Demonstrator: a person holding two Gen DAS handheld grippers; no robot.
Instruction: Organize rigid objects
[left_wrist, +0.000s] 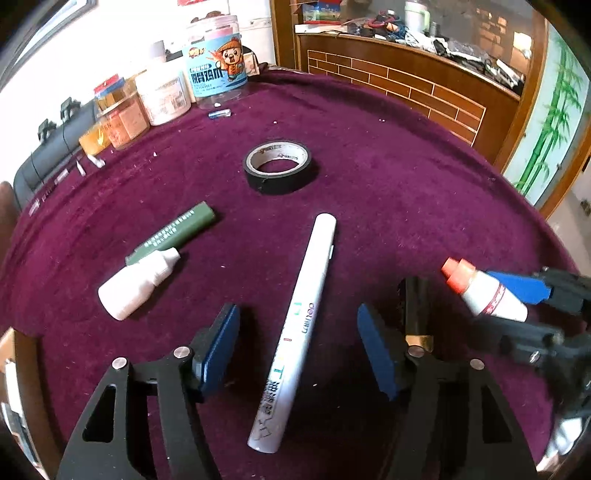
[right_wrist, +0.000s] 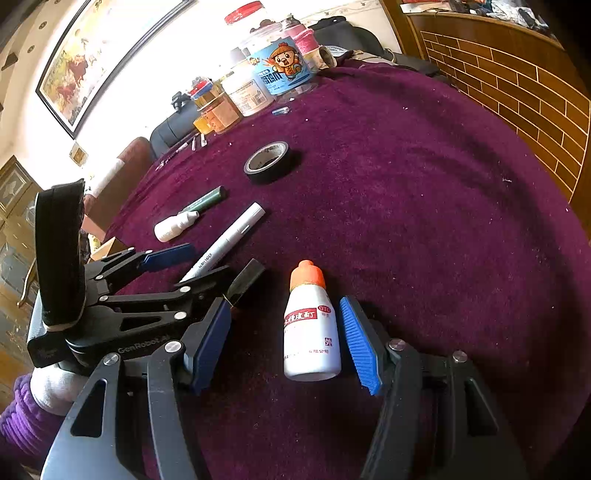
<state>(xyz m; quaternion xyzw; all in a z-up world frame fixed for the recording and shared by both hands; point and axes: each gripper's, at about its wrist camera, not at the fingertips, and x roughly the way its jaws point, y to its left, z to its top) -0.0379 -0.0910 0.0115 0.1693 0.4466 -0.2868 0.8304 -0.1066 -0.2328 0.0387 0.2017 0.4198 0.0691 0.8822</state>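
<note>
A counter (left_wrist: 369, 177) covered in purple velvet holds scattered small items, with a person's two handheld tools reaching over its near edge. The left tool (left_wrist: 299, 328) is released, its blue pads standing apart on either side of a long white marker pen (left_wrist: 295, 332) that lies flat between them without touching; the right tool (right_wrist: 284, 332) is likewise released around a white bottle with an orange cap (right_wrist: 310, 325) lying on the cloth. Farther back lie a roll of black tape (left_wrist: 277, 167), a green tube (left_wrist: 173, 234) and a small white bottle (left_wrist: 136, 282).
</note>
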